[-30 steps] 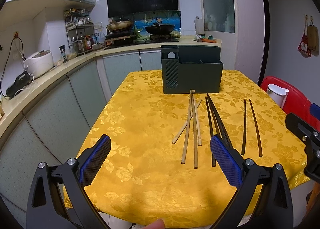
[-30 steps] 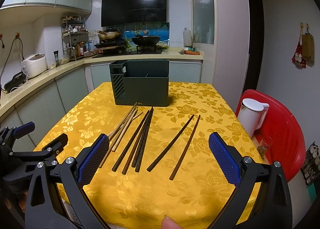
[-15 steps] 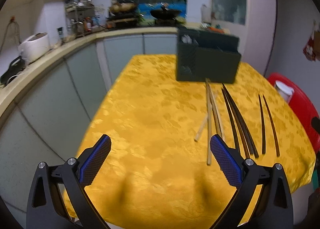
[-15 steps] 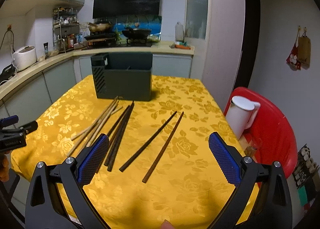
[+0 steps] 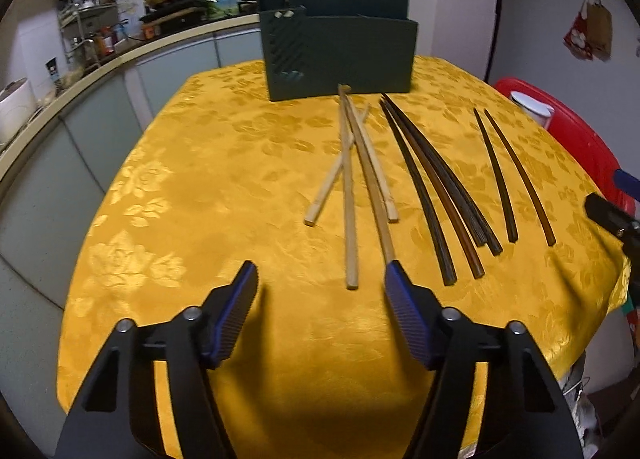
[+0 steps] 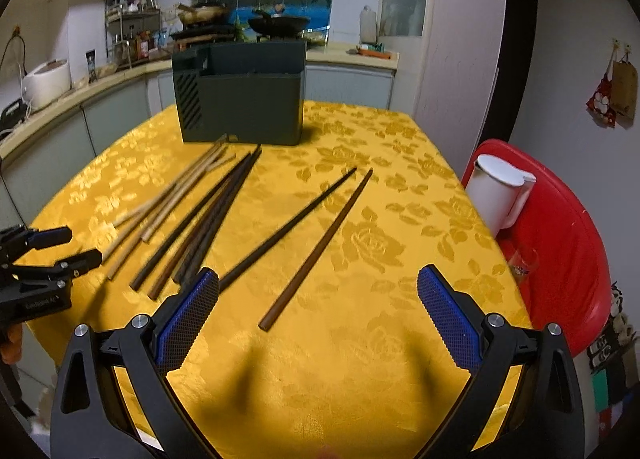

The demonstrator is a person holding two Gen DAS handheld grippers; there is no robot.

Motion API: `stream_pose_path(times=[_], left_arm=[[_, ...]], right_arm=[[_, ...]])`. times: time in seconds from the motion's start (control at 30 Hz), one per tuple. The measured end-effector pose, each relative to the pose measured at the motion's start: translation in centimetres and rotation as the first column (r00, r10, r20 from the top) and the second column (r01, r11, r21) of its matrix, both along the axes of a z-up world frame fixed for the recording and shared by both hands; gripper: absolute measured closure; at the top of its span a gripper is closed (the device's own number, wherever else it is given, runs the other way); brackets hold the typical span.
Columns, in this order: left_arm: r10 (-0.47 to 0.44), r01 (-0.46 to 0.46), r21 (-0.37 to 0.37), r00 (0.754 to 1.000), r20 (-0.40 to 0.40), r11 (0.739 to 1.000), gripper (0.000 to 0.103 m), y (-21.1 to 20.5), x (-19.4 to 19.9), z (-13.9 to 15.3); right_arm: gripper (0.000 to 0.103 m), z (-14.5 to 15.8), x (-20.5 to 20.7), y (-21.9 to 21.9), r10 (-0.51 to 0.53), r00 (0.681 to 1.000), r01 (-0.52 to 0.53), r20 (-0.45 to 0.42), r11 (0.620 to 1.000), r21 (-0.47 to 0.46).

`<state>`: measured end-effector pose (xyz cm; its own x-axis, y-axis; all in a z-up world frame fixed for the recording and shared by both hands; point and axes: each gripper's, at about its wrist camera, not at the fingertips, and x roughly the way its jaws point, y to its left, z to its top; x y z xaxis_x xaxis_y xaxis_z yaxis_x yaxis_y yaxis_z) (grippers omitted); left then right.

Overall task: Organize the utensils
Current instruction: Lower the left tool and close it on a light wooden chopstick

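Several chopsticks lie on a yellow tablecloth (image 5: 192, 187): a light wooden bunch (image 5: 351, 195), a dark bunch (image 5: 440, 195) and a separate dark pair (image 5: 516, 179). A dark green utensil holder (image 5: 340, 55) stands behind them. My left gripper (image 5: 320, 283) is open, just short of the near ends of the light chopsticks. My right gripper (image 6: 318, 287) is open, with the near end of one of the separate dark pair (image 6: 316, 247) between its fingers. The dark bunch (image 6: 208, 219), light bunch (image 6: 168, 199) and holder (image 6: 244, 95) also show there.
A white jug (image 6: 498, 195) stands on a red stool (image 6: 560, 243) right of the table. A kitchen counter (image 5: 80, 79) with a rice cooker (image 6: 46, 83) and stove runs along the left and back. The left gripper shows at the right wrist view's left edge (image 6: 60, 249).
Both grippers have moved forward and lower over the table toward the chopsticks. The left one has swung right to face the light bunch. Both stay open.
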<state>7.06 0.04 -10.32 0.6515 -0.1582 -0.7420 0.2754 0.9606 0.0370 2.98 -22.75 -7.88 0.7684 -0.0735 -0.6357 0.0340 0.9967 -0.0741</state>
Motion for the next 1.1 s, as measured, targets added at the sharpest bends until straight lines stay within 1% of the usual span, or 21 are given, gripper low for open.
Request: stream_pose_path(times=[0.03, 0.1, 0.2, 0.27, 0.3, 0.37, 0.47, 0.5, 0.6, 0.67, 0.73, 0.9, 0.97, 1.0, 1.03, 1.07, 1.1], left_arm=[[-0.005, 0.005, 0.005, 1.000, -0.002, 1.000, 0.045, -0.2, 0.1, -0.2], [-0.006, 0.006, 0.013, 1.000, -0.010, 1.000, 0.052, -0.4, 0.4, -0.7], [-0.001, 0.001, 0.009, 1.000, -0.014, 1.000, 0.056, -0.4, 0.7, -1.0], [-0.013, 0.013, 0.007, 1.000, -0.013, 1.000, 0.065, -0.6, 0.7, -0.9], [-0.018, 0.018, 0.006, 1.000, -0.012, 1.000, 0.068, -0.7, 0.7, -1.0], [-0.029, 0.029, -0.001, 1.000, -0.005, 1.000, 0.075, -0.9, 0.7, -1.0], [-0.042, 0.042, -0.013, 0.999, 0.008, 0.999, 0.083, -1.1, 0.4, -1.0], [-0.044, 0.044, -0.015, 0.999, 0.011, 0.999, 0.083, -1.2, 0.4, -1.1], [-0.047, 0.047, -0.021, 0.999, 0.017, 0.999, 0.089, -1.0, 0.4, -1.1], [-0.041, 0.041, -0.034, 0.999, 0.013, 0.999, 0.091, -0.7, 0.4, -1.1], [-0.039, 0.039, -0.051, 0.999, 0.009, 0.998, 0.091, -0.5, 0.4, -1.1], [-0.045, 0.046, -0.078, 0.999, 0.014, 0.996, 0.091, -0.4, 0.4, -1.1], [-0.046, 0.048, -0.082, 0.999, 0.021, 0.995, 0.091, -0.6, 0.4, -1.2], [-0.048, 0.050, -0.082, 0.999, 0.025, 0.995, 0.091, -0.6, 0.3, -1.2], [-0.053, 0.055, -0.079, 0.998, 0.031, 0.995, 0.091, -0.8, 0.2, -1.2], [-0.055, 0.058, -0.074, 0.998, 0.036, 0.996, 0.093, -0.9, 0.2, -1.3], [-0.059, 0.062, -0.066, 0.997, 0.041, 0.996, 0.096, -1.1, 0.1, -1.3]], right_arm=[[0.012, -0.4, 0.1, 0.0, 0.004, 1.000, -0.004, -0.008, 1.000, 0.001], [0.016, -1.2, 0.4, 0.2, 0.018, 0.999, -0.018, -0.028, 1.000, 0.002], [0.022, -2.1, 0.8, 0.7, 0.036, 0.998, -0.036, -0.048, 0.999, 0.002], [0.028, -2.4, 1.0, 0.9, 0.040, 0.998, -0.040, -0.049, 0.999, 0.002], [0.030, -2.6, 1.0, 1.0, 0.041, 0.998, -0.041, -0.049, 0.999, 0.000], [0.042, -3.2, 1.2, 1.2, 0.052, 0.997, -0.052, -0.058, 0.999, 0.002], [0.052, -4.0, 1.5, 1.5, 0.066, 0.995, -0.065, -0.069, 0.998, 0.012], [0.053, -4.2, 1.6, 1.5, 0.066, 0.995, -0.065, -0.073, 0.998, 0.011], [0.061, -4.2, 1.6, 1.0, 0.050, 0.997, -0.048, -0.066, 0.999, 0.025], [0.062, -4.1, 1.5, 0.5, 0.013, 0.998, -0.011, -0.065, 1.000, 0.020], [0.062, -4.1, 1.4, 0.1, -0.008, 0.998, 0.011, -0.064, 0.999, 0.037], [0.062, -4.4, 1.6, 0.5, 0.029, 0.999, -0.026, -0.045, 0.998, 0.063], [0.063, -4.5, 1.8, 0.4, 0.033, 0.999, -0.030, -0.038, 0.997, 0.072], [0.065, -4.5, 1.8, 0.3, 0.032, 0.999, -0.029, -0.038, 0.997, 0.077], [0.072, -4.4, 1.8, 0.1, 0.027, 0.999, -0.024, -0.038, 0.997, 0.077], [0.077, -4.4, 1.8, 0.0, 0.025, 0.999, -0.022, -0.038, 0.997, 0.079], [0.080, -4.4, 1.9, -0.1, 0.020, 0.999, -0.017, -0.038, 0.997, 0.081]])
